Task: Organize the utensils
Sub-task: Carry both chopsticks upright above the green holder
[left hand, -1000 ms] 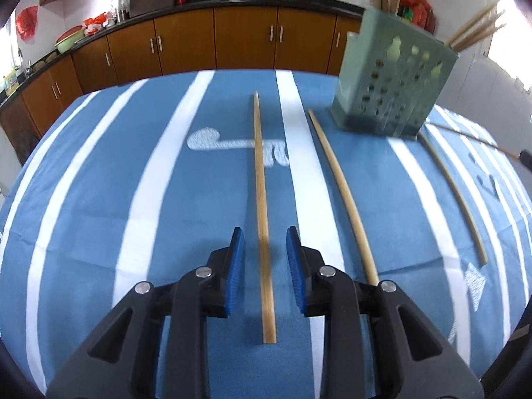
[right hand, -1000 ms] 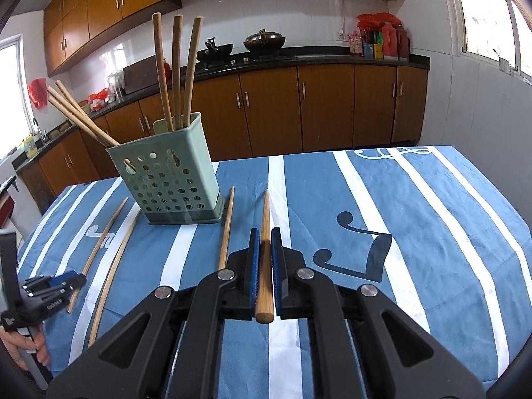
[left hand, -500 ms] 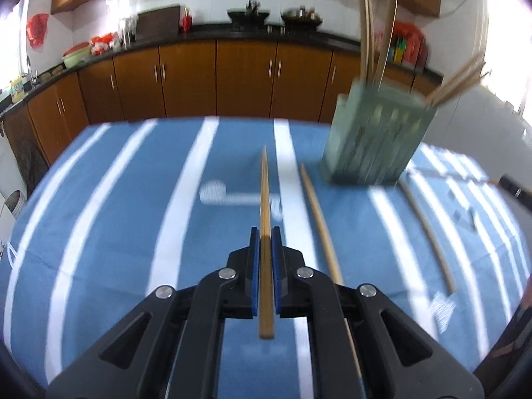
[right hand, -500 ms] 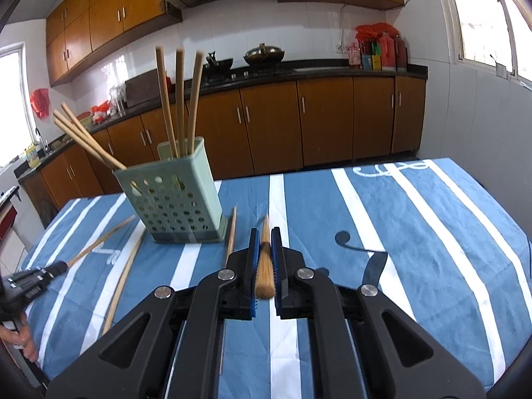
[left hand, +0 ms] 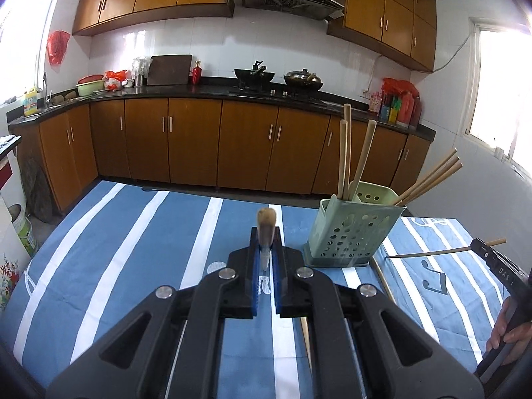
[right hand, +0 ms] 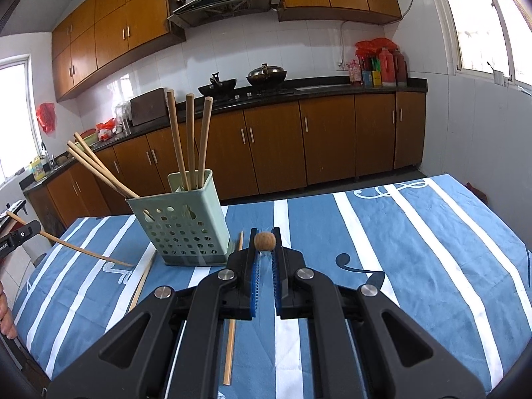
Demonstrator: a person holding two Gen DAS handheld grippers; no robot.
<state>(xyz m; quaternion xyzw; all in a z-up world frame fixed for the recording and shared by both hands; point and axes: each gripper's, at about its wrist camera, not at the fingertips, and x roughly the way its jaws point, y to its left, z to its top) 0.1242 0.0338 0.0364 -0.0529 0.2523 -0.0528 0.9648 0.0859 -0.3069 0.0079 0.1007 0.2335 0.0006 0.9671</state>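
The left gripper (left hand: pixel 266 242) is clamped on a chopstick (left hand: pixel 266 221) whose butt end points at the lens in the centre of the left wrist view. The right gripper (right hand: pixel 265 249) grips a second chopstick (right hand: pixel 265 242) the same way, its round end facing the camera at mid-frame.

The green perforated holder (right hand: pixel 186 226) stands on the striped blue tablecloth (right hand: pixel 399 232), left of centre in the right wrist view. It holds six chopsticks: three upright ones (right hand: pixel 188 139) in the back compartment and three leaning ones (right hand: pixel 96 166) fanning toward the left of the frame. Two loose chopsticks lie on the cloth: one (right hand: pixel 232 316) runs down the lower middle of the frame beside the right gripper, the other (right hand: pixel 141 282) lies diagonally at the holder's near left corner.

To the right of the holder the cloth is bare as far as the table's right edge (right hand: pixel 498 229). In the left wrist view the wide striped area at left (left hand: pixel 116 249) is likewise bare up to the far edge, with the holder (left hand: pixel 352 232) at centre right.
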